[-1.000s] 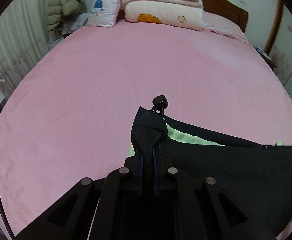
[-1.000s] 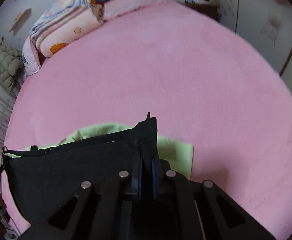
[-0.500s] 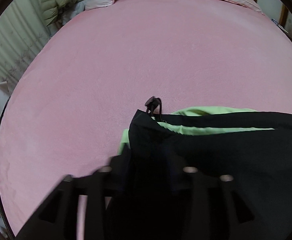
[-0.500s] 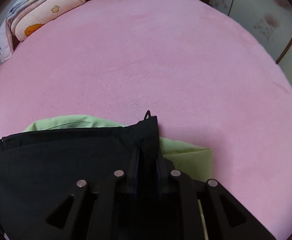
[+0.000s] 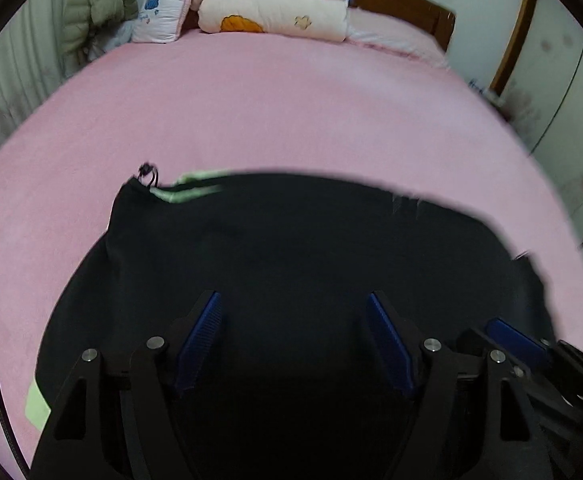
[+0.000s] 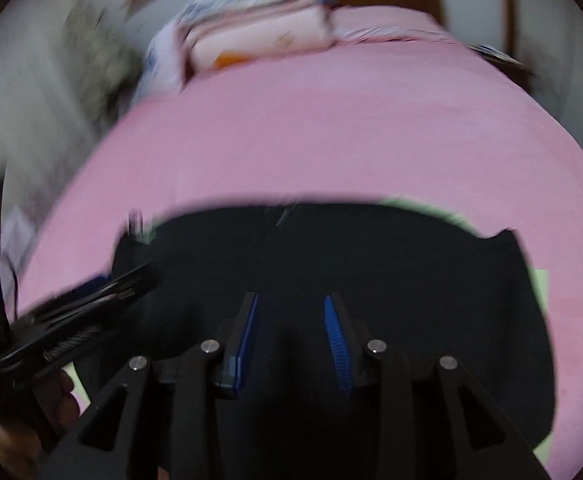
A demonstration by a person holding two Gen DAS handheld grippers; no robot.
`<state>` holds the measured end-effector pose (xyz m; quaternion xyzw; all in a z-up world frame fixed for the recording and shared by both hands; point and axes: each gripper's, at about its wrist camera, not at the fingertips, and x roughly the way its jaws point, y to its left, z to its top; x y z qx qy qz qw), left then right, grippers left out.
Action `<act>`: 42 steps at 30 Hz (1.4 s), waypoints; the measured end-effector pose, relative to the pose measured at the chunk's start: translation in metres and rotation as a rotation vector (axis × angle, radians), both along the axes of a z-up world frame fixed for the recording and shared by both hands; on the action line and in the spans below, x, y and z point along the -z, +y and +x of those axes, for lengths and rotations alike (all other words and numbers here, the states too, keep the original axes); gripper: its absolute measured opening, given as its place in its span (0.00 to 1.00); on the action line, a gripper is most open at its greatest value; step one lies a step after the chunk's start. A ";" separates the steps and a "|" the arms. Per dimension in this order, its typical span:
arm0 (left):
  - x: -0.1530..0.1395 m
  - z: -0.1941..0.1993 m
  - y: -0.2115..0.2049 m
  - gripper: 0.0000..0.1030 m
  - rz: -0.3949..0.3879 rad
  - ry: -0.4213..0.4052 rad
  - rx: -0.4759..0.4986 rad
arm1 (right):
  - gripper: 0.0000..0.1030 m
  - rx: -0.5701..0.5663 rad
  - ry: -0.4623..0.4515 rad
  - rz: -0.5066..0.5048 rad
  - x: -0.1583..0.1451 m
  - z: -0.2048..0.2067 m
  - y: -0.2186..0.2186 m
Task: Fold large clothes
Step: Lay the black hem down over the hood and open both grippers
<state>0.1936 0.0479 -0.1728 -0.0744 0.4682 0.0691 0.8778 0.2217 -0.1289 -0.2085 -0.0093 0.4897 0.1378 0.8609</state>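
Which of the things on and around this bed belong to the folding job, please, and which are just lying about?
Job: black garment, left gripper, right gripper, pink bed.
Lying about: folded quilts, pillow, puffer jacket.

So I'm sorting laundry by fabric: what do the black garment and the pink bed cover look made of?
Black garment: matte, thin woven cloth, probably synthetic, with a pale green lining; it drapes smoothly. Pink bed cover: soft fleece or plush, judging by its fuzzy, unshiny nap.
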 end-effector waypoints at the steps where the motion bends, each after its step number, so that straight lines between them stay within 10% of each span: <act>1: 0.011 -0.001 -0.008 0.71 0.039 0.026 -0.021 | 0.27 -0.001 0.010 -0.031 0.012 0.001 0.002; 5: 0.032 -0.008 0.012 0.72 0.051 0.030 -0.091 | 0.03 0.064 0.001 -0.149 0.041 -0.008 -0.046; 9: 0.038 -0.008 0.029 0.75 0.123 0.012 -0.072 | 0.00 0.244 -0.034 -0.408 0.058 -0.006 -0.128; 13: 0.041 -0.015 0.024 0.76 0.156 0.008 -0.056 | 0.00 0.338 0.024 -0.262 0.059 -0.006 -0.195; 17: 0.032 -0.005 0.025 0.76 0.145 0.057 -0.085 | 0.02 0.342 0.062 -0.332 0.050 0.004 -0.180; 30: -0.089 -0.079 0.029 0.82 -0.108 0.033 -0.140 | 0.02 0.226 0.037 0.082 -0.049 -0.016 -0.071; 42: -0.076 -0.135 0.078 0.82 -0.277 0.108 -0.188 | 0.02 0.071 -0.019 0.109 -0.079 -0.070 0.001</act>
